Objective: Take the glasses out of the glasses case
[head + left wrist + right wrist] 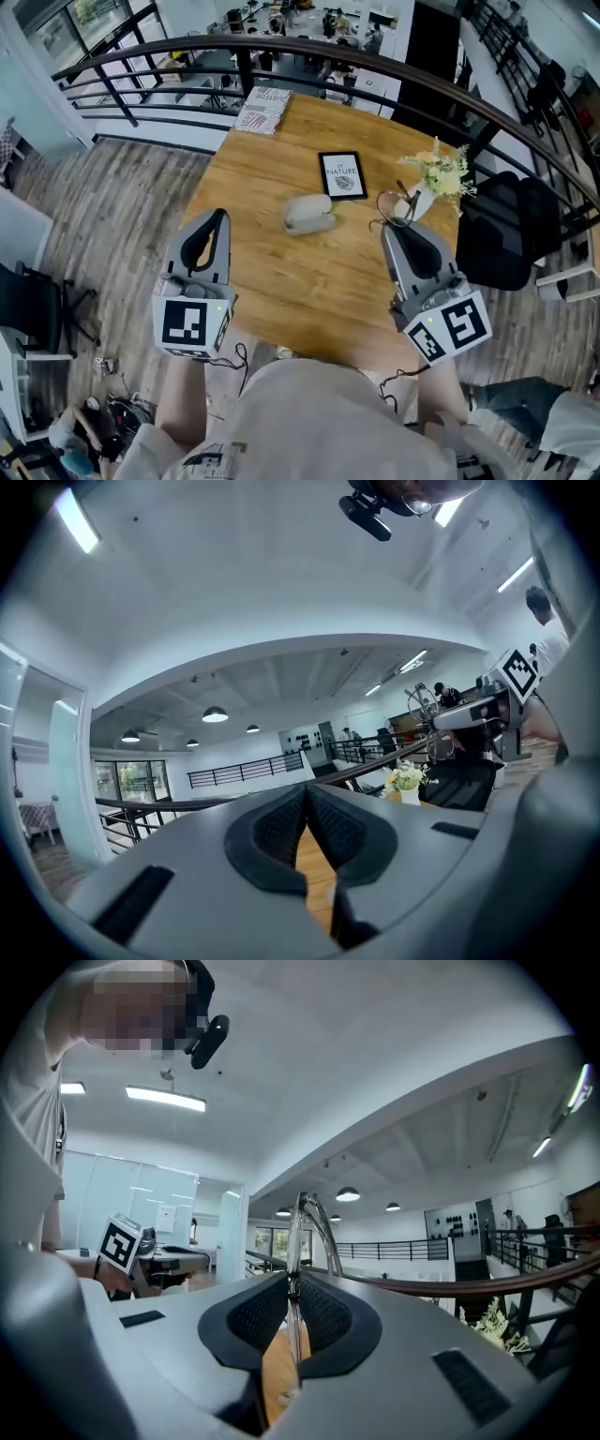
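Glasses (306,1215) are pinched by their thin wire frame between the narrow jaws of the right gripper (292,1283), and the rims stick out past the jaw tips. In the head view this gripper (390,232) is over the right part of the wooden table (309,291), with the glasses (392,208) just near of a white vase of flowers (433,180). The left gripper (307,797) holds nothing; its pads meet at the tips. It (219,218) is at the table's left edge. Between the two grippers and a little farther off, the grey glasses case (309,214) lies on the table, apart from both. Beyond the case is a framed print (342,175), and a magazine (263,111) lies at the far edge.
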Tool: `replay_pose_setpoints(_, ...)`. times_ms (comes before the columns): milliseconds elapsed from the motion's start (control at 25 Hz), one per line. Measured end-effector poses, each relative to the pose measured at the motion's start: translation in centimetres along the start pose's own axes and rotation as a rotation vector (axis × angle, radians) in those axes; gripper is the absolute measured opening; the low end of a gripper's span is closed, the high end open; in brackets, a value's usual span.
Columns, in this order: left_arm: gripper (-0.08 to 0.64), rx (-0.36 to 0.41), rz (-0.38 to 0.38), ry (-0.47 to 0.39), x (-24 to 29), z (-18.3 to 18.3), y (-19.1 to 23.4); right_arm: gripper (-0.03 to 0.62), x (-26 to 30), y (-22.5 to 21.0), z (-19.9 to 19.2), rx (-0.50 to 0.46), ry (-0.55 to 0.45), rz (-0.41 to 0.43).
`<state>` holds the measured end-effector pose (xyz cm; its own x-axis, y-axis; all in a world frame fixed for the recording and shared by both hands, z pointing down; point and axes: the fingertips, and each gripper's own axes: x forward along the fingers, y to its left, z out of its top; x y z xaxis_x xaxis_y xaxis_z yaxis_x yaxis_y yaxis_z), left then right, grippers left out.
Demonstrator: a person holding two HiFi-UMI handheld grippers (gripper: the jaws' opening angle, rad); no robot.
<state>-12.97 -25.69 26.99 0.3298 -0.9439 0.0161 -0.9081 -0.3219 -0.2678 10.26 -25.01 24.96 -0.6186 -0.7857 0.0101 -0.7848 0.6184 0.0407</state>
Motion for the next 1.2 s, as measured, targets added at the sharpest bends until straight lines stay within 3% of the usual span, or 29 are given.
replay_pose_setpoints(200,0.017,0.01,-0.014,0.03,-0.6,-1.2,-1.2,0.06,-1.1,-0.4,-1.7,0.066,0.012,-0.016)
replay_pose_setpoints(440,0.017,0.008,0.016,0.003,-0.9,-0.8,-1.1,0.06,-2.0,-1.4,-2.9,0.127,0.033,-0.029)
replay_pose_setpoints(960,0.017,-0.009,-0.001,0.026,-0.8,-1.5,-1.7,0.06,-2.4,-1.8,-2.2,0.138,0.026,-0.022)
replay_pose_setpoints(1200,0.017,-0.008,0.003,0.022,-0.9,-1.0,-1.8,0.06,-2.4,-2.0,-2.0,0.1,0.034,-0.026)
